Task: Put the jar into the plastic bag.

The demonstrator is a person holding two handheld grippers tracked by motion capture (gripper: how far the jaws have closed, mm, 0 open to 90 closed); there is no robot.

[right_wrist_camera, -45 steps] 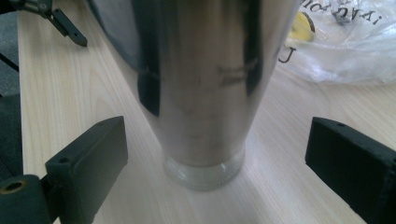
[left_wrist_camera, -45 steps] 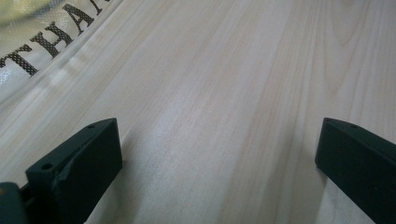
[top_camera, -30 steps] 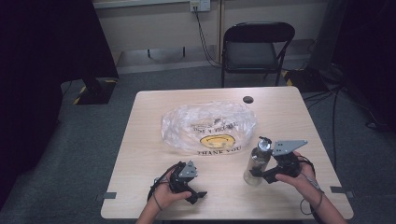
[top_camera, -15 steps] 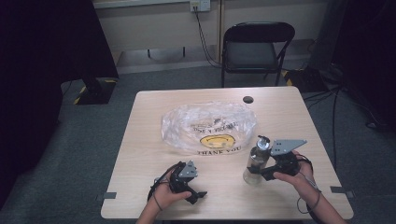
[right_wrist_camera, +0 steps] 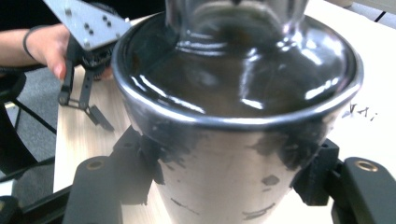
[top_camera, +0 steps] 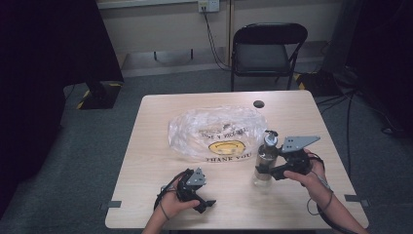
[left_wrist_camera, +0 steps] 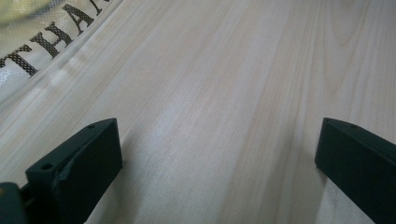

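A clear pump bottle (top_camera: 267,152) stands upright on the wooden table (top_camera: 156,161), to the right of the table's middle. My right gripper (top_camera: 262,170) comes at it from the right and is shut on its lower body. In the right gripper view both black fingers (right_wrist_camera: 135,158) press against the bottle (right_wrist_camera: 233,140). Near the front edge, my left gripper (top_camera: 207,204) rests low over the table. Its jaws stand wide apart in the left gripper view, and my left gripper (left_wrist_camera: 217,154) has only bare wood between them. My left gripper (right_wrist_camera: 86,105) is also seen beyond the bottle.
A crumpled clear plastic bag (top_camera: 214,129) printed with a smiley and "THANK YOU" lies at mid-table, its edge (left_wrist_camera: 28,42) just ahead of the left jaws. A cable hole (top_camera: 258,104) sits near the far edge. A black folding chair (top_camera: 268,48) stands behind the table.
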